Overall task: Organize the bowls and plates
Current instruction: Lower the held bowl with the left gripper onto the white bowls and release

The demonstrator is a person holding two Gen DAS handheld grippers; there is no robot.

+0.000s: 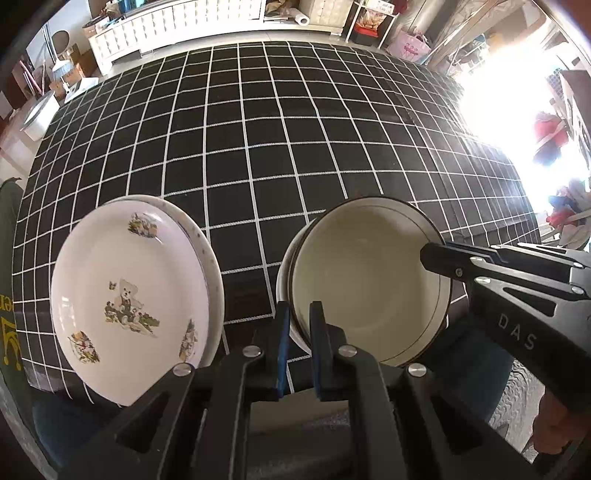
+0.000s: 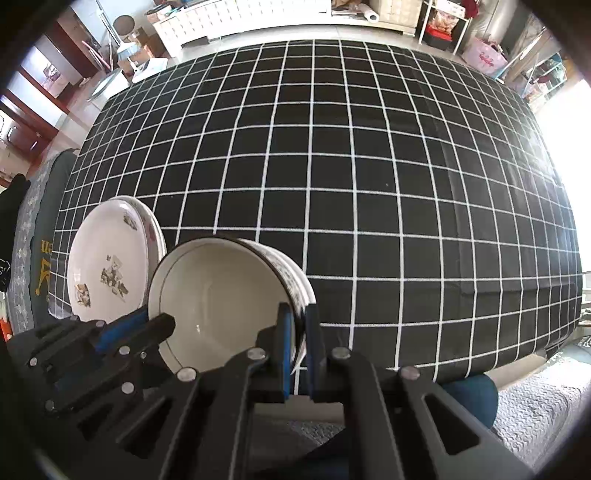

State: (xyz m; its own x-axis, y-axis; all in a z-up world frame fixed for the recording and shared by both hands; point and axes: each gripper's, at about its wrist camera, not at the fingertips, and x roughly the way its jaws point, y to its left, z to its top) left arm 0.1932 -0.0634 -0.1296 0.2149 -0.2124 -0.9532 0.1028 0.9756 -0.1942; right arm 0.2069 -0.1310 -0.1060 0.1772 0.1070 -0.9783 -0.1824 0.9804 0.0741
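Cream ceramic bowl (image 2: 221,295), lower centre, is pinched at opposite rims by my left tool (image 1: 297,347) and right tool (image 2: 299,347); I'd lift both evenly.

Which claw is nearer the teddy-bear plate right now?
Left. The left claw grips the bowls' rim on the side facing the teddy-bear plate; the right claw grips the rim on the far side.

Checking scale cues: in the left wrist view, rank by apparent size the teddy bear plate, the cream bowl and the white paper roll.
1. Teddy bear plate, though the cream bowl looks nearly as large, so that order is unsure.
2. Cream bowl.
3. White paper roll, far off in the background, so nearness skews this.
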